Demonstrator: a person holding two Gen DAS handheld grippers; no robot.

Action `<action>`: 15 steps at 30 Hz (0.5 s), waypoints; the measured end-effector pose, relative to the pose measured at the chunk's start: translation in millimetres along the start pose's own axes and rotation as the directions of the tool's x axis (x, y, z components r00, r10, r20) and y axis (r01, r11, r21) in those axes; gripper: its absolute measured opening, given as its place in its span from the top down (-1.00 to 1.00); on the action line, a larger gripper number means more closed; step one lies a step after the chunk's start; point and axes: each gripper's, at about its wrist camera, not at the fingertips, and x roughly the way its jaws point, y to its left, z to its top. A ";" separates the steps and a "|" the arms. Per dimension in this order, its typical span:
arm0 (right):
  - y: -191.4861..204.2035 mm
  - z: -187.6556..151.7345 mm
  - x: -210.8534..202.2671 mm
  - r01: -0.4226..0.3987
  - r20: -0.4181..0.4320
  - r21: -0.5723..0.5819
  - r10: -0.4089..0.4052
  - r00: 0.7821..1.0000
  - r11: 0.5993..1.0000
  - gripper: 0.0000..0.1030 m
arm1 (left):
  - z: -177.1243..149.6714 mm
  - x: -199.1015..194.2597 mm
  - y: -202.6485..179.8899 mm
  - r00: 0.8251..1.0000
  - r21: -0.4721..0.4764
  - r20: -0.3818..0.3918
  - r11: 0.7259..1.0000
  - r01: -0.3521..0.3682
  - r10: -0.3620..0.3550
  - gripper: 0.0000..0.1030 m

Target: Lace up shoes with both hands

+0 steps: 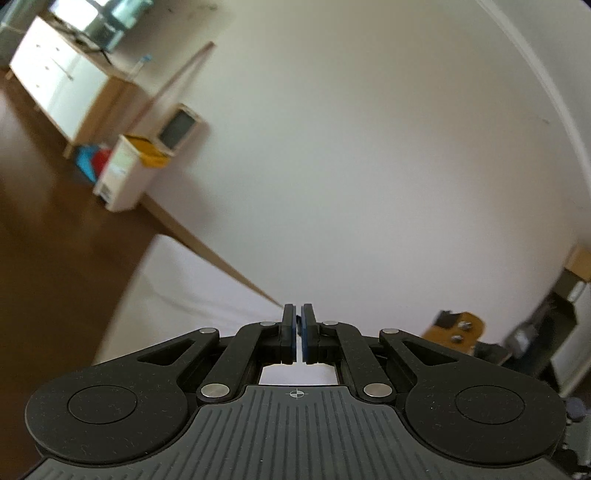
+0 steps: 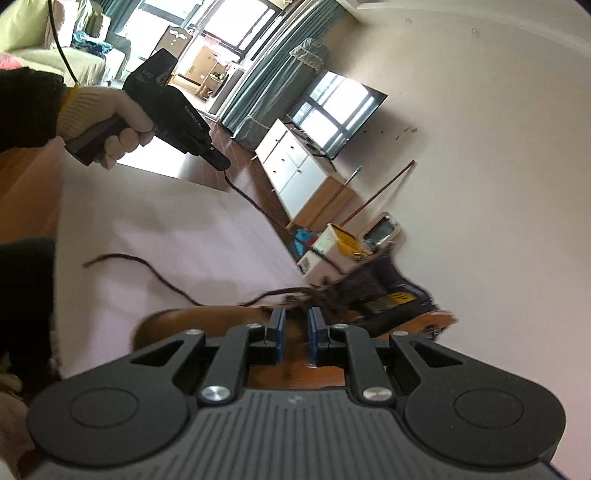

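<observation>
Nearest the right wrist camera, the right gripper [image 2: 296, 317] hovers with its fingers a little apart and nothing between them, directly over the brown shoe [image 2: 221, 325] on the white bench [image 2: 147, 221]. To the upper left, the left gripper [image 2: 221, 162] (gloved hand [image 2: 107, 118] around it) has its fingers closed on the dark lace [image 2: 251, 201], which runs rightward down to the shoe's eyelets.

White table [image 2: 155, 221] surface, bare where visible. Brown wood floor [image 1: 44, 221]. White sideboard [image 2: 295, 170] with wood sides against plain wall [image 1: 369, 166], TV [image 2: 332, 118] on top. White box [image 1: 122, 177] with yellow item on floor near wall, small screen device beside it. Teal curtains [image 2: 266, 74], bright window [image 2: 221, 29], sofa [image 2: 44, 48] far back.
</observation>
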 end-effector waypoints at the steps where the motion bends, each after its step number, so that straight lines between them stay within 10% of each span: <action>1: 2.8 1.2 1.2 -0.010 -0.005 0.001 0.010 1.000 1.000 0.72 | -0.1 -7.0 6.2 1.000 -0.007 0.004 1.000 -0.014 0.014 0.96; 15: 18.0 20.1 17.0 -0.012 -0.011 0.001 0.012 1.000 1.000 0.64 | -1.3 -47.4 13.2 1.000 0.011 0.006 1.000 0.008 -0.008 0.94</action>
